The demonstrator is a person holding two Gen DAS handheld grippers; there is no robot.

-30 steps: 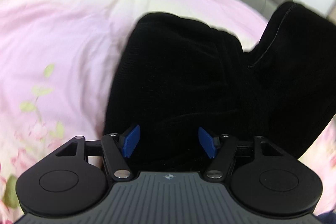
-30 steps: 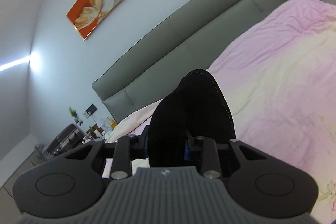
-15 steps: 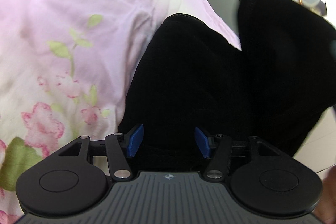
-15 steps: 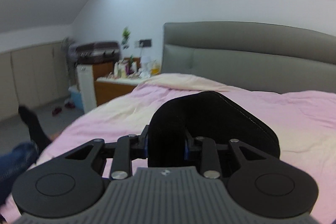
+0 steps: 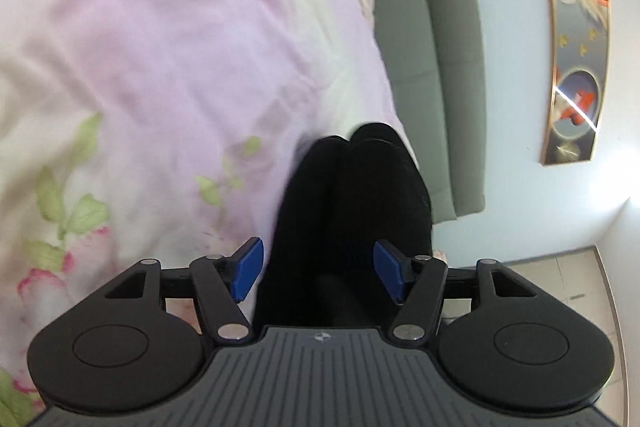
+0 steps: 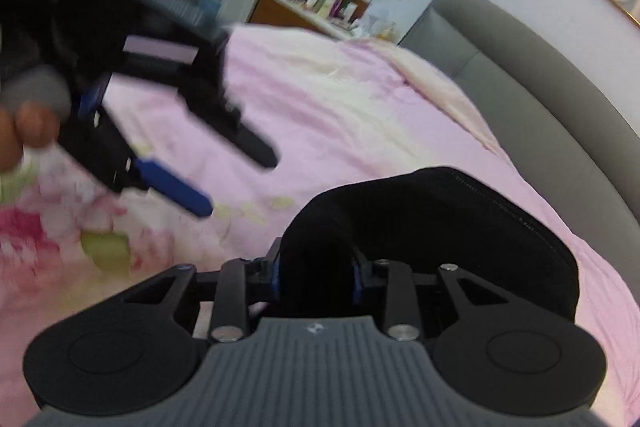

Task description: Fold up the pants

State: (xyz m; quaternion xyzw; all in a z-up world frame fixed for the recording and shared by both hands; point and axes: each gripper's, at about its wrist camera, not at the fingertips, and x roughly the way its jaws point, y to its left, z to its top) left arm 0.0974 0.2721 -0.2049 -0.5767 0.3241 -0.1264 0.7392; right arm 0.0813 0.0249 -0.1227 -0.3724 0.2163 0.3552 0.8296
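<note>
The black pants hang in a thick bunch from my right gripper, which is shut on the cloth above the pink bedspread. In the left wrist view the pants lie between the blue pads of my left gripper, which is open and does not grip them. The left gripper also shows blurred in the right wrist view, up at the left, open, held in a hand.
A grey padded headboard runs along the bed's far side. A nightstand with bottles stands beyond the bed. A long orange picture hangs on the wall. Tiled floor shows at the bed's edge.
My left gripper has let go of the pants and pulled away, so less cloth fills its view. My right gripper has swung around with the pants still held.
</note>
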